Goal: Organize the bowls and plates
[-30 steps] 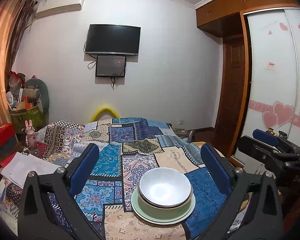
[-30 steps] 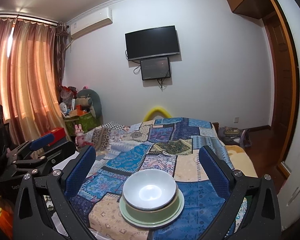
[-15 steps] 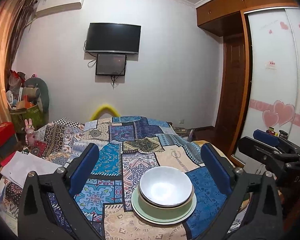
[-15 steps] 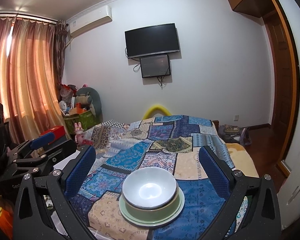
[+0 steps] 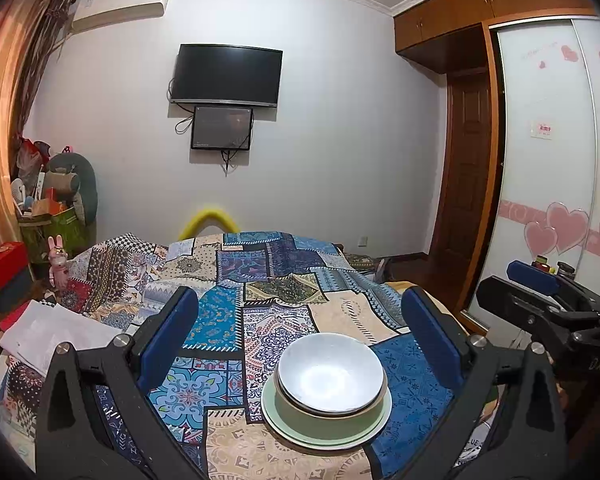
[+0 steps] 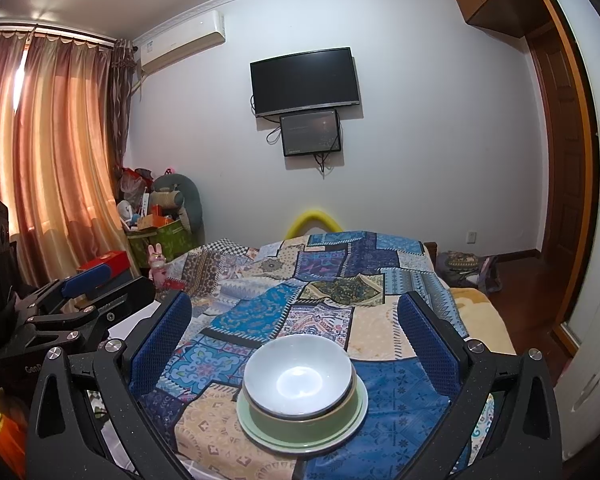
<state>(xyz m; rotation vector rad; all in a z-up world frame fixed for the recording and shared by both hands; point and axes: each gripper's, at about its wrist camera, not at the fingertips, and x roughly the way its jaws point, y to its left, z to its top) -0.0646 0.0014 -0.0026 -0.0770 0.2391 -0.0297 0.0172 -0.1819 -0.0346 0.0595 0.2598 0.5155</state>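
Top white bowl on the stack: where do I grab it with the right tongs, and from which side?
Pinch the white bowl by its near rim, one finger inside and one outside, coming from above. It nests in the green bowl, so only the rim stands clear. The right tongs are open and probably too narrow to span it.

Bed cover: patchwork quilt (image 5: 260, 312) in blues and creams, spread over the bed.
Far wall: black flat television (image 5: 226, 76), small dark screen (image 5: 222, 128) just below it.
Left side: orange-pink curtains (image 6: 40, 160), pink rabbit figurine (image 5: 57, 258).
Right side: brown wooden door (image 5: 464, 184).
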